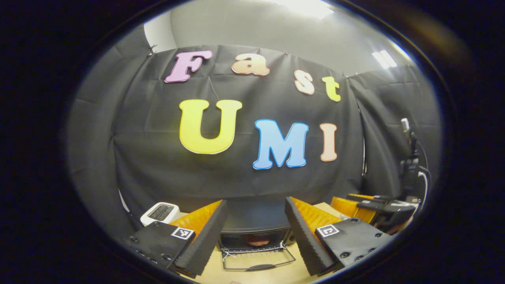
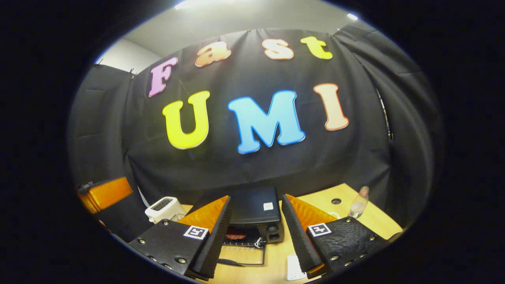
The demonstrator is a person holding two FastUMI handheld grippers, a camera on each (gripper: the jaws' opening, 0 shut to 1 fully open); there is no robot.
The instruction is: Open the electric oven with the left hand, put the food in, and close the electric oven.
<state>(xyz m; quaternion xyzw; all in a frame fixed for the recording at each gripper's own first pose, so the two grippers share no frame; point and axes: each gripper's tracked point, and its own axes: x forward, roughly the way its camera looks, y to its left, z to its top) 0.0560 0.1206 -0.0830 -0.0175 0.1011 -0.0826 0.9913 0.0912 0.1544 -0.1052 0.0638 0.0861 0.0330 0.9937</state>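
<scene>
In the left gripper view, the left gripper [image 1: 255,236] is closest, at the bottom. Its two black fingers are spread wide apart and hold nothing. Just past them is the wooden counter [image 1: 276,274]. The oven door [image 1: 258,259] lies flat on it, folded all the way down, with its dark handle at the near edge. Behind the door is the black electric oven [image 1: 252,221], wide open. A wire rack [image 1: 252,247] sits at its mouth. Inside, in the dark, is the food [image 1: 258,241], a small reddish-brown lump. I cannot tell what kind of food it is. To the left of the oven stands a white toaster [image 1: 160,213]. To the right, the right gripper [image 1: 373,207] shows farther off, orange and black. From here I cannot tell how its fingers stand. A black stand with cables [image 1: 410,165] rises behind it.

In the right gripper view, the right gripper [image 2: 255,236] is at the bottom. Its fingers are also spread wide, with nothing between them. A flat white thing [image 2: 294,268] lies on the counter [image 2: 378,221] by the right finger; it is too blurry to name. Past the fingers is the folded-down oven door [image 2: 242,256], then the open electric oven [image 2: 256,209] with the reddish food [image 2: 236,236] inside. The white toaster [image 2: 163,208] stands to its left, and an orange part of the left gripper [image 2: 104,193] shows at the far left. To the right of the oven, near the back of the counter, stands a clear plastic bottle [image 2: 359,205] with a pinkish cap.
</scene>
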